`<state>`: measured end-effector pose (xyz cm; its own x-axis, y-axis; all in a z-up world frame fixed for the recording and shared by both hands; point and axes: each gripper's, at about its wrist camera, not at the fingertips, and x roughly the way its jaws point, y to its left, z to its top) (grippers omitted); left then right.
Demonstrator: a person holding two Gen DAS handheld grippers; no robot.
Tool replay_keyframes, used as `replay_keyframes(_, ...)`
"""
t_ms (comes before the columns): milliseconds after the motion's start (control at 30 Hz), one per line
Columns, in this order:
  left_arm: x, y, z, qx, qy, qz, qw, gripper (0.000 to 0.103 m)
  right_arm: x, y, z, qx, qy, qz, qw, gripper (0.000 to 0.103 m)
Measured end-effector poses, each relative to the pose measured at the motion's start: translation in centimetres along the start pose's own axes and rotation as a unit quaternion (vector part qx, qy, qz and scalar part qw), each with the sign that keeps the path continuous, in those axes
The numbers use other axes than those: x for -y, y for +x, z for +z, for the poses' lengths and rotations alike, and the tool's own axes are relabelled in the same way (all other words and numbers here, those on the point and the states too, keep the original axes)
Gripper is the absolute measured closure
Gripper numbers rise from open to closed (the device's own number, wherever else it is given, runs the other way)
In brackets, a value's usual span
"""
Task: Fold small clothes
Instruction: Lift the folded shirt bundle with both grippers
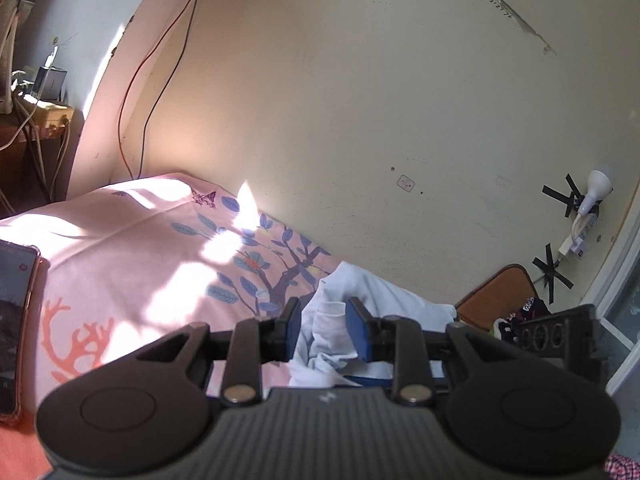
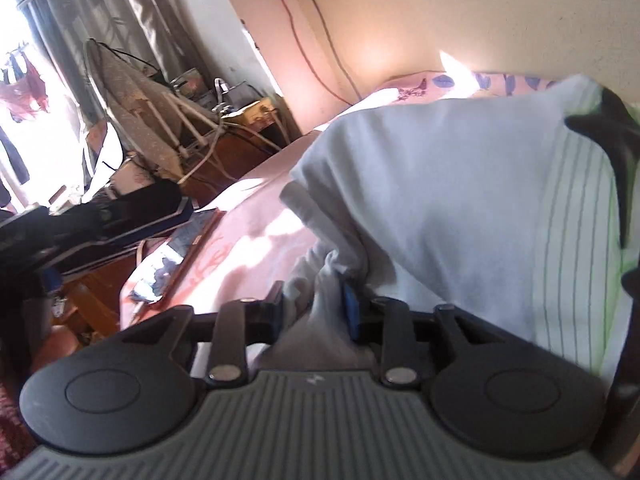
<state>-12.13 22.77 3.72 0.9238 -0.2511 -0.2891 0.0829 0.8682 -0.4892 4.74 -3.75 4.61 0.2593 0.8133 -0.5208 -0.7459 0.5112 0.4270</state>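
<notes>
Left gripper (image 1: 322, 326) clamped on a bunched fold of pale blue shirt (image 1: 360, 292) over the pink bed (image 1: 120, 248); right gripper (image 2: 316, 312) parted, shirt (image 2: 440, 200) cloth between the pads, contact unclear; phone (image 1: 14, 320) at bed edge

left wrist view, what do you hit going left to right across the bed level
phone → coral antler print → blue-leaf tree print → pale blue garment → brown board → white bulb taped to the wall
</notes>
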Motion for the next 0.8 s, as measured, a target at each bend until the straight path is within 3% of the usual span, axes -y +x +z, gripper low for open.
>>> replay_keyframes(67, 0.7, 0.3, 0.1, 0.002, 0.005, -0.021, 0.9998, 0.077, -0.4, -3.4, 0.1, 0.022, -0.022, 0.031, 0.999, 0.056)
replay_keyframes(167, 2.4, 1.3, 0.4, 0.005, 0.018, -0.061, 0.9979, 0.077, -0.5, -8.4, 0.4, 0.073, -0.06, 0.02, 0.995, 0.057)
replay_keyframes(267, 5.0, 3.4, 0.8, 0.001, 0.055, -0.088, 0.9946, 0.076, 0.4, -11.7, 1.5, 0.136, -0.069, -0.062, 0.986, 0.059)
replay_keyframes(333, 6.3, 5.5, 0.7, -0.01, 0.084, -0.09, 0.9924, 0.075, 1.8, -12.1, 2.5, 0.155, -0.052, -0.102, 0.981, 0.063)
replay_keyframes(400, 6.9, 7.9, 0.4, -0.032, 0.108, -0.07, 0.9912, 0.076, 3.7, -11.3, 3.0, 0.152, -0.035, -0.112, 0.981, 0.066)
replay_keyframes(500, 5.7, 12.2, -0.2, -0.096, 0.111, 0.002, 0.9892, 0.078, 6.6, -8.3, 3.2, 0.113, -0.005, -0.124, 0.986, 0.065)
replay_keyframes(600, 3.2, 15.1, -1.4, -0.156, 0.088, 0.043, 0.9828, 0.083, 8.0, -4.7, 2.3, 0.061, -0.038, -0.181, 0.981, 0.065)
replay_keyframes(800, 2.9, 14.8, -2.8, -0.132, 0.128, 0.055, 0.9814, 0.084, 7.7, -3.3, 1.6, 0.071, -0.072, -0.208, 0.973, 0.065)
